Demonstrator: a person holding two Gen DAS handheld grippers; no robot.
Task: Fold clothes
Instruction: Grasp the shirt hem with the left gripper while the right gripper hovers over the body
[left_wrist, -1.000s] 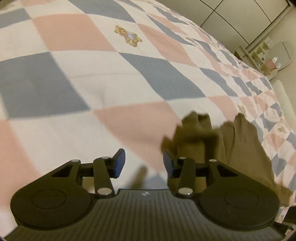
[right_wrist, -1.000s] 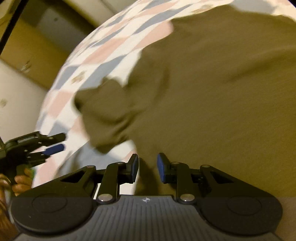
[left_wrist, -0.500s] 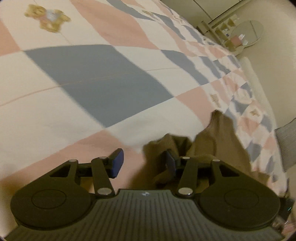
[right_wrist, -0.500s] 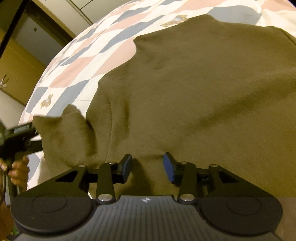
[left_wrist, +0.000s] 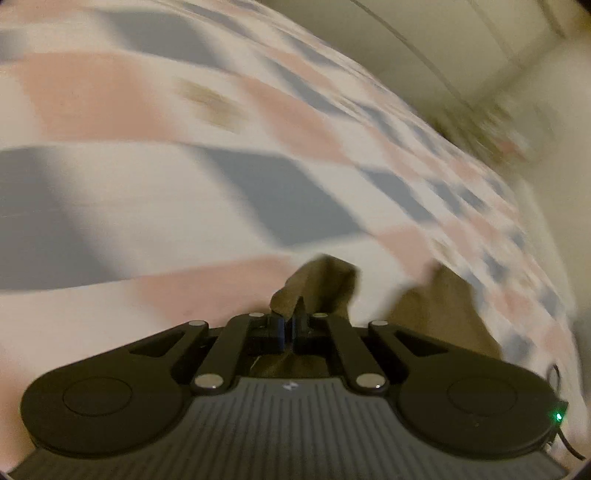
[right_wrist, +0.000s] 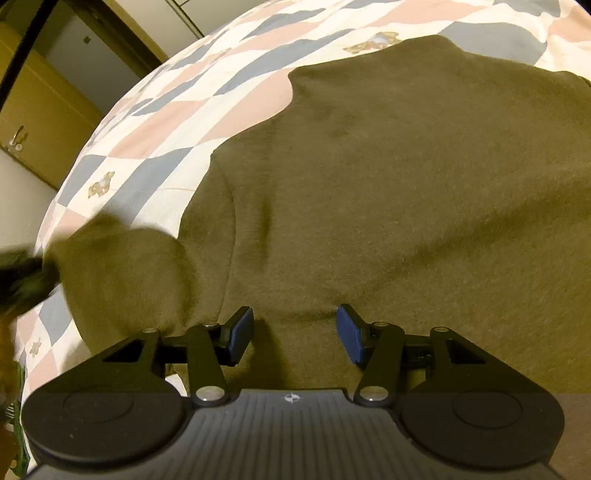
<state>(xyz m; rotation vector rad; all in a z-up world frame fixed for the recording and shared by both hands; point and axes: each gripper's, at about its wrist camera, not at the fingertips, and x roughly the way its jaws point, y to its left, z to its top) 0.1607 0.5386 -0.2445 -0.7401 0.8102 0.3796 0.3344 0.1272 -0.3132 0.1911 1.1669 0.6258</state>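
Clamping onto a tip of the olive garment (left_wrist: 325, 280), the left gripper (left_wrist: 291, 325) has snapped its jaws together since a moment ago, probably on the sleeve end, though blur hides detail; the sleeve fold can now begin. The right gripper (right_wrist: 294, 334) has just spread its jaws, holding nothing, over the garment's soft, wrinkled body, flat on the checked quilt (right_wrist: 155, 122).

Matt olive fleece garment (right_wrist: 388, 192)
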